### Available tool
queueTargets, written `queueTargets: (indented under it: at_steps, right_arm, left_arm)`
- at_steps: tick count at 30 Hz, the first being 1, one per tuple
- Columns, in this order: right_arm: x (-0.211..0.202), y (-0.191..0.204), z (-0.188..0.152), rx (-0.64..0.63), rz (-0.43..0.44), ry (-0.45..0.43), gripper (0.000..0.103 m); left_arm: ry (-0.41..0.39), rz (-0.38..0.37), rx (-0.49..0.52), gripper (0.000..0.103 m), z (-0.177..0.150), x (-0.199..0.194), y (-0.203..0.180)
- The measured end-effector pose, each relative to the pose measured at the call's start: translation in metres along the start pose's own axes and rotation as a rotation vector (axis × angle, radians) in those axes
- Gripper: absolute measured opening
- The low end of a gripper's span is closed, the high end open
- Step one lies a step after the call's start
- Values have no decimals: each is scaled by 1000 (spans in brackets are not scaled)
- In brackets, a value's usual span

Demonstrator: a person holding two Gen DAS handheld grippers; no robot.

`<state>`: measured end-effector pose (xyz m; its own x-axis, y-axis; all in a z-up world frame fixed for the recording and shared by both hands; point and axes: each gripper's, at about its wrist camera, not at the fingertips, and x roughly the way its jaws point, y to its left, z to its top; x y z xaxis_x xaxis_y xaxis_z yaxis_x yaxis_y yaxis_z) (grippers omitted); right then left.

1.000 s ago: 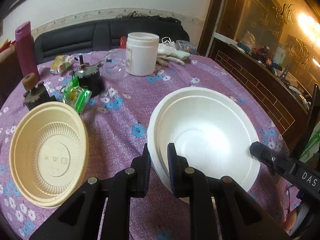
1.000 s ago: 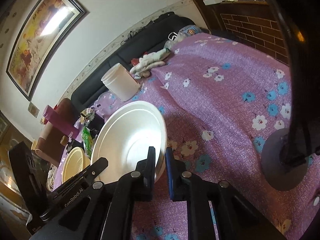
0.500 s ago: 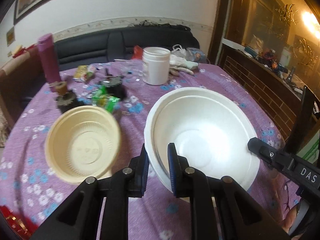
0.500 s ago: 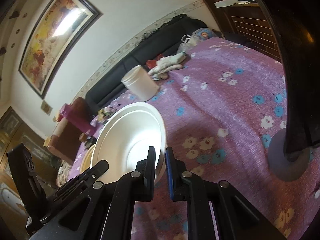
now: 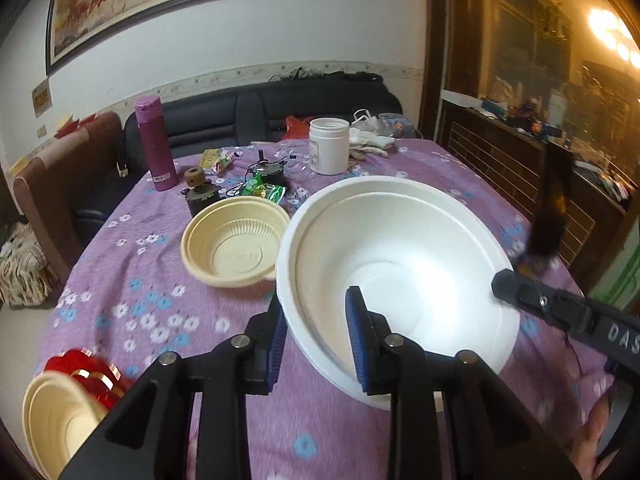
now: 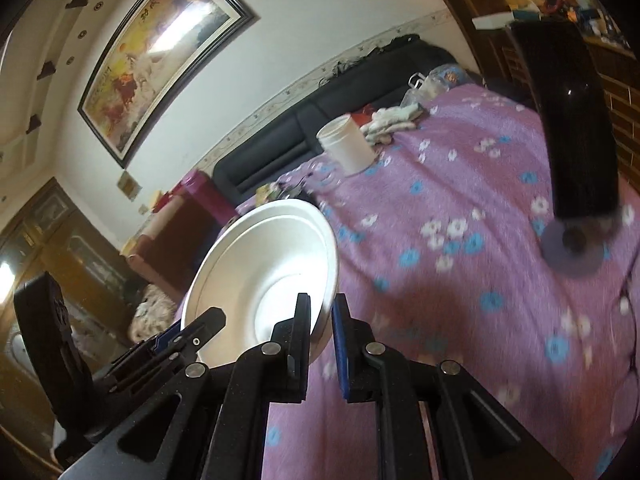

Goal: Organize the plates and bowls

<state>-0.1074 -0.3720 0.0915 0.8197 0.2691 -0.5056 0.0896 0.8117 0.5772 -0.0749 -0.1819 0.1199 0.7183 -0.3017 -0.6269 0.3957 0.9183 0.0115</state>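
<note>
The white foam bowl [image 5: 400,272], which looks like 2 nested together, hangs tilted above the purple floral bench [image 5: 140,312], gripped at opposite rims. The right gripper [image 6: 321,336] pinches the rim tightly. The left gripper [image 5: 316,336] straddles the near rim with its fingers opening; whether the pads still touch the wall I cannot tell. The foam likely handles as light, crushable and dent-prone, so hold the thicker rim lip gently. A beige ribbed plastic bowl [image 5: 236,240] sits just beyond on the bench.

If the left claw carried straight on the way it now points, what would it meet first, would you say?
The white bowl: its near rim already sits between the opening left claw fingers, so going on would likely push into the bowl's wall. Beyond it lies the purple tablecloth.
</note>
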Motion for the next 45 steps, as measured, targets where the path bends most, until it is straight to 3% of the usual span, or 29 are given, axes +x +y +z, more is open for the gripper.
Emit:
queueTargets:
  at_steps: [6, 14, 37, 45]
  right_arm:
    - [-28, 16, -41, -70, -13, 19, 13]
    - [-27, 17, -101, -90, -58, 93, 13]
    - [-14, 18, -127, -93, -93, 157, 15]
    - [-17, 25, -129, -149, -120, 120, 14]
  left_arm:
    - [3, -16, -7, 27, -52, -35, 7]
    - [56, -28, -56, 28, -103, -40, 19]
    - [65, -28, -74, 31, -121, -33, 28]
    - [31, 5, -38, 27, -121, -38, 24]
